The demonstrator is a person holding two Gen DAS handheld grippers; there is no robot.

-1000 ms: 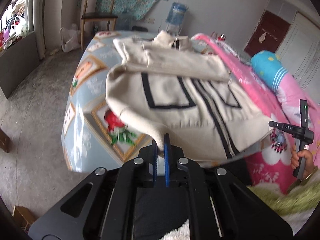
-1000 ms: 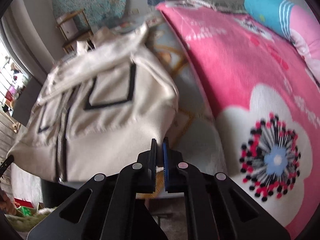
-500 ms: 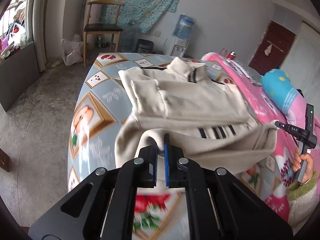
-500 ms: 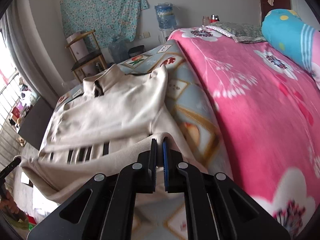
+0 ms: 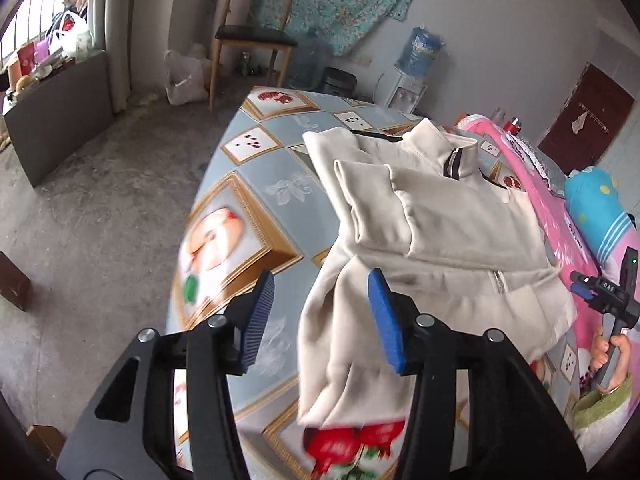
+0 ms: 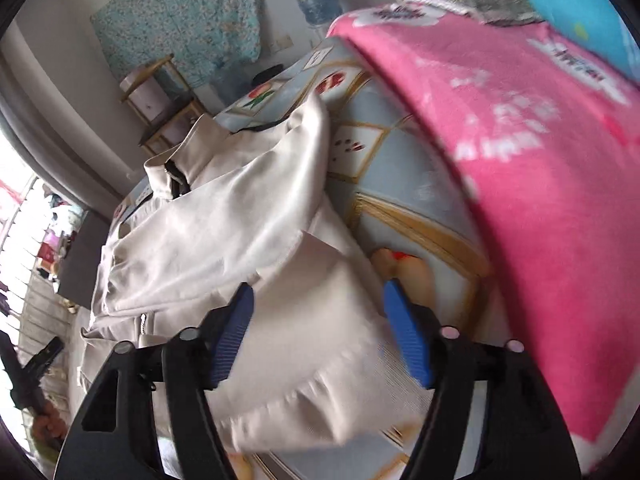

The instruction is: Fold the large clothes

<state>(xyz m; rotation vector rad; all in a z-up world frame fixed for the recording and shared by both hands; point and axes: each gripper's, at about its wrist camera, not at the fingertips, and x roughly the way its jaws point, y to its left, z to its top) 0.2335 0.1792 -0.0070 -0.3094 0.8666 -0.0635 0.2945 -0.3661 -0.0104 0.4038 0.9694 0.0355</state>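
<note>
Both claws just opened, hem dropped; jacket folded.

- The left gripper has glossy black arms that widen toward the camera, each with a long slot cut through it.
- Its fingers carry blue ribbed pads, and round silver screws sit at the joints.
- The right gripper is built alike: black arms, blue ribbed pads, silver screw heads.
- Seen from the left wrist, the right gripper bears small white letters and a green light.
- The right hand comes out of a fuzzy green sleeve with a thin bracelet at the wrist.
</note>
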